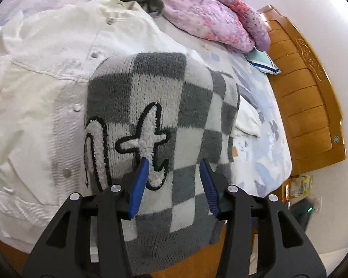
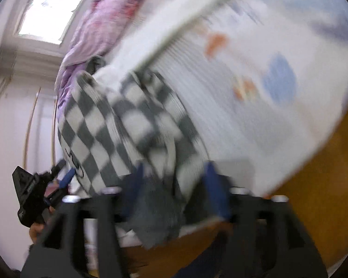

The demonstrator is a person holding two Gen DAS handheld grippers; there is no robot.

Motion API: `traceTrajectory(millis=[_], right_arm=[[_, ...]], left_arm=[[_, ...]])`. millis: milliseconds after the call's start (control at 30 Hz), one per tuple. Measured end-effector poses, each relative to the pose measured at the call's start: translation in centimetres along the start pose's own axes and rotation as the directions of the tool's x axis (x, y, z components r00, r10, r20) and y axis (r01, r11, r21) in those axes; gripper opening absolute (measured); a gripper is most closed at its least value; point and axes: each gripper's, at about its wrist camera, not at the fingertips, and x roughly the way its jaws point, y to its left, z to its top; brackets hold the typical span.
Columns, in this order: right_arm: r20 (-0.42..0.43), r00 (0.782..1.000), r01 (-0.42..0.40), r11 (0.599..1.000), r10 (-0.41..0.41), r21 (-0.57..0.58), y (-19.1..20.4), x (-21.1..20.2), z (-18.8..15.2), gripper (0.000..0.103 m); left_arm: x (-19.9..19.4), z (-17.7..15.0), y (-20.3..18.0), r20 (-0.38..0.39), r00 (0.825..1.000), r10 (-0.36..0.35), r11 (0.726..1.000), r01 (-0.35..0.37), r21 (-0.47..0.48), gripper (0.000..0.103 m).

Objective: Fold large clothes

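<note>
A grey and white checkered knit sweater (image 1: 160, 106) with fuzzy black-outlined letters lies folded on the bed, its ribbed hem hanging over the near edge. My left gripper (image 1: 174, 162) is open just above its lower part, blue pads either side of the knit. In the blurred right wrist view the same sweater (image 2: 127, 125) lies ahead, and my right gripper (image 2: 174, 169) is open with the grey hem between its fingers. The left gripper (image 2: 67, 178) shows at that view's lower left.
A white button-up jacket (image 1: 46, 74) lies spread on the bed under and left of the sweater. A pink and purple quilt (image 1: 208, 14) is bunched at the back. A wooden bed board (image 1: 306, 92) stands at the right. The bed sheet (image 1: 262, 139) has a pale blue print.
</note>
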Motion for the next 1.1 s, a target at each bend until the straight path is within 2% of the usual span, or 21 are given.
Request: traceTrajectory(millis=[133, 167, 267, 333, 367, 400, 433, 467, 500, 600, 667, 733, 833, 867, 900, 933, 1000, 1067, 1100], right_arm=[[-0.103, 0.994, -0.065, 0.986, 0.049, -0.156, 2.0, 5.0, 2.7, 0.069], [-0.130, 0.991, -0.063, 0.978, 0.037, -0.199, 2.8, 6.6, 3.3, 0.069], [-0.221, 0.974, -0.103, 0.975, 0.058, -0.196, 3.8, 10.2, 4.2, 0.069], [-0.275, 0.961, -0.075, 0.974, 0.013, -0.216, 4.2, 11.7, 4.1, 0.069], [-0.276, 0.961, -0.065, 0.974, 0.002, -0.219, 4.3, 12.0, 4.1, 0.069], [-0.275, 0.961, -0.072, 0.972, 0.008, -0.223, 4.5, 12.1, 4.2, 0.065], [-0.269, 0.963, -0.068, 0.965, -0.003, -0.253, 4.9, 11.9, 4.0, 0.046], [-0.263, 0.964, -0.055, 0.960, -0.019, -0.273, 5.1, 11.7, 3.9, 0.039], [-0.263, 0.965, -0.050, 0.962, -0.023, -0.268, 5.1, 11.4, 3.8, 0.027], [-0.219, 0.976, -0.034, 0.968, -0.022, -0.250, 5.2, 8.9, 3.8, 0.023], [-0.179, 0.984, -0.029, 0.975, -0.011, -0.222, 4.6, 6.6, 3.7, 0.023], [-0.159, 0.986, 0.007, 0.980, -0.039, -0.198, 3.3, 5.6, 3.8, 0.023], [-0.194, 0.973, 0.093, 0.985, -0.121, -0.147, 0.2, 6.8, 3.4, 0.026], [-0.213, 0.967, 0.114, 0.985, -0.140, -0.126, -0.9, 7.7, 3.4, 0.028], [-0.241, 0.957, 0.143, 0.985, -0.163, -0.098, -2.1, 8.7, 3.5, 0.035], [-0.245, 0.954, 0.157, 0.984, -0.173, -0.082, -2.3, 8.6, 3.7, 0.042], [-0.207, 0.959, 0.180, 0.980, -0.193, -0.082, -1.4, 7.4, 4.7, 0.043], [-0.133, 0.948, 0.270, 0.953, -0.289, -0.140, 0.6, 5.6, 5.8, 0.043], [-0.103, 0.952, 0.271, 0.950, -0.288, -0.154, 1.4, 4.9, 6.2, 0.044]], left_arm=[[1.7, -0.1, -0.1, -0.050, 0.998, -0.033, 0.999, 0.032, -0.014, 0.047], [1.8, -0.1, 0.0, -0.069, 0.997, -0.042, 0.999, 0.041, -0.010, 0.047], [3.0, -0.4, -0.4, -0.120, 0.991, -0.054, 0.999, 0.054, 0.000, 0.047], [3.8, -0.6, -0.7, -0.138, 0.989, -0.046, 0.999, 0.049, 0.014, 0.047], [3.9, -0.5, -0.8, -0.141, 0.989, -0.048, 0.999, 0.051, 0.018, 0.047], [3.7, -0.5, -0.7, -0.139, 0.989, -0.058, 0.998, 0.061, 0.013, 0.047], [3.3, -0.3, -0.5, -0.129, 0.989, -0.077, 0.997, 0.077, -0.010, 0.047], [2.8, -0.3, -0.4, -0.119, 0.988, -0.101, 0.995, 0.098, -0.026, 0.047], [1.8, -0.2, -0.2, -0.093, 0.986, -0.137, 0.990, 0.134, -0.045, 0.047], [-1.0, 0.4, 0.1, -0.027, 0.987, -0.159, 0.986, 0.158, -0.048, 0.047], [-2.2, 1.0, 0.7, 0.002, 0.991, -0.131, 0.990, 0.131, -0.048, 0.048], [-1.8, 1.7, 1.2, -0.008, 0.999, -0.052, 0.998, 0.052, -0.022, 0.048], [0.5, 2.5, 1.6, -0.045, 0.999, -0.025, 1.000, 0.025, -0.010, 0.048], [2.4, 2.8, 1.6, -0.079, 0.997, -0.002, 1.000, 0.002, 0.002, 0.051], [3.5, 2.8, 1.6, -0.092, 0.996, 0.020, 1.000, -0.020, 0.009, 0.058], [4.8, 3.2, 1.5, -0.104, 0.994, 0.041, 0.999, -0.039, 0.020, 0.058], [5.1, 3.8, 1.3, -0.104, 0.993, 0.064, 0.998, -0.062, 0.020, 0.058], [4.4, 4.2, 1.2, -0.112, 0.992, 0.063, 0.998, -0.062, 0.008, 0.059], [3.7, 4.3, 0.9, -0.104, 0.992, 0.065, 0.998, -0.063, 0.018, 0.059]])
